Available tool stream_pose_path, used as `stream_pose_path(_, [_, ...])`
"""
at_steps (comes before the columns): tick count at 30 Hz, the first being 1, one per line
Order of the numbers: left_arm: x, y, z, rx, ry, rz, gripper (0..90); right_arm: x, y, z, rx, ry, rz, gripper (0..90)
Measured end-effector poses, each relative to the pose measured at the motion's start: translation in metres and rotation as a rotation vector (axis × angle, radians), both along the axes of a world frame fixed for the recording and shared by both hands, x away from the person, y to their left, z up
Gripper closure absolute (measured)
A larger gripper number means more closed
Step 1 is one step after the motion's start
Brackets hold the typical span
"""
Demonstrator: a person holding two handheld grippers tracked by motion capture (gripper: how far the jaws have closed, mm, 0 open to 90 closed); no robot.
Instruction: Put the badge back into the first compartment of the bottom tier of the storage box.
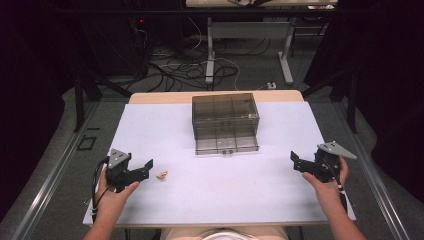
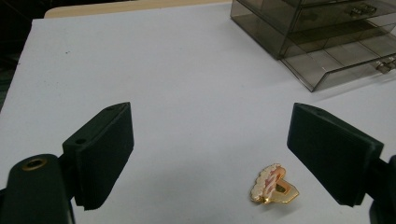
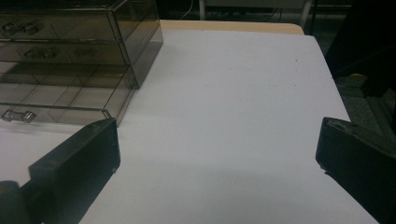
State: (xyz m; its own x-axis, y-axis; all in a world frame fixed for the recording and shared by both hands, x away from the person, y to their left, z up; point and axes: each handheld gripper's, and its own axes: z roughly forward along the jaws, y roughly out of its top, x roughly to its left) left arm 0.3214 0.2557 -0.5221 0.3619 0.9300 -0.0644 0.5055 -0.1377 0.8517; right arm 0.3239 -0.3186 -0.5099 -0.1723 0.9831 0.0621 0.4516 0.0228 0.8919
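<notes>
A small pink and gold clip-like trinket [image 1: 161, 174] lies on the white table [image 1: 215, 195], just right of my left gripper [image 1: 145, 168]. In the left gripper view the trinket [image 2: 273, 184] rests on the table between the wide-open jaws, nearer the right one; the left gripper [image 2: 210, 154] is open and holds nothing. A smoky clear drawer box [image 1: 225, 123] stands at the table's middle back, its bottom drawer [image 1: 227, 144] pulled out. My right gripper [image 1: 298, 164] hovers at the right, open and empty, with the drawer box [image 3: 70, 60] ahead to its left and the right gripper [image 3: 217, 154] over bare table.
The table's right edge [image 3: 336, 88] runs close by the right gripper. Beyond the far edge are floor cables [image 1: 190, 67] and another table's legs [image 1: 286, 60]. Metal rails [image 1: 45, 185] run along the floor on both sides.
</notes>
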Motion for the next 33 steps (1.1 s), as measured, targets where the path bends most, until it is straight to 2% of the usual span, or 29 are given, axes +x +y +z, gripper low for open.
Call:
stream_pose_path(7, [-0.003, -0.002, 0.002, 0.002, -0.001, -0.013, 15.4, 0.000, 0.003, -0.002, 0.003, 0.004, 0.019, 0.0])
stream_pose_path(11, [-0.004, -0.006, 0.004, 0.011, -0.003, -0.032, 16.2, 0.000, 0.006, -0.001, -0.014, 0.007, 0.024, 0.0])
stream_pose_path(12, [-0.003, -0.009, 0.004, 0.019, -0.011, -0.035, 16.3, 0.000, 0.007, -0.002, -0.011, -0.008, 0.027, 0.0])
stream_pose_path(16, [-0.004, -0.012, 0.004, 0.031, -0.009, -0.046, 16.9, -0.002, 0.008, -0.001, -0.016, 0.000, 0.035, 0.0])
stream_pose_path(17, [-0.005, -0.012, 0.005, 0.050, -0.014, -0.051, 16.9, -0.001, 0.008, -0.001, -0.019, -0.011, 0.041, 0.0])
stream_pose_path(19, [-0.006, -0.013, 0.005, 0.043, -0.010, -0.054, 17.9, 0.000, 0.010, -0.002, -0.017, -0.015, 0.041, 0.0])
stream_pose_path(21, [-0.007, -0.015, 0.005, 0.043, -0.010, -0.056, 18.8, 0.000, 0.011, -0.003, -0.020, 0.007, 0.049, 0.0])
stream_pose_path(24, [-0.006, -0.016, 0.004, 0.053, -0.006, -0.061, 20.2, 0.001, 0.012, -0.003, -0.027, -0.001, 0.055, 0.0])
stream_pose_path(27, [-0.006, -0.018, 0.004, 0.073, -0.002, -0.066, 22.2, 0.000, 0.012, -0.003, -0.020, 0.008, 0.054, 0.0])
stream_pose_path(29, [-0.006, -0.018, 0.004, 0.103, -0.010, -0.072, 23.0, 0.000, 0.012, -0.005, -0.013, 0.004, 0.056, 0.1])
stream_pose_path(30, [-0.006, -0.019, 0.004, 0.103, -0.009, -0.072, 23.0, 0.000, 0.013, -0.005, -0.006, 0.019, 0.052, 0.2])
stream_pose_path(33, [-0.007, -0.024, 0.004, 0.124, -0.014, -0.086, 23.7, 0.001, 0.012, -0.005, -0.004, 0.005, 0.052, 0.5])
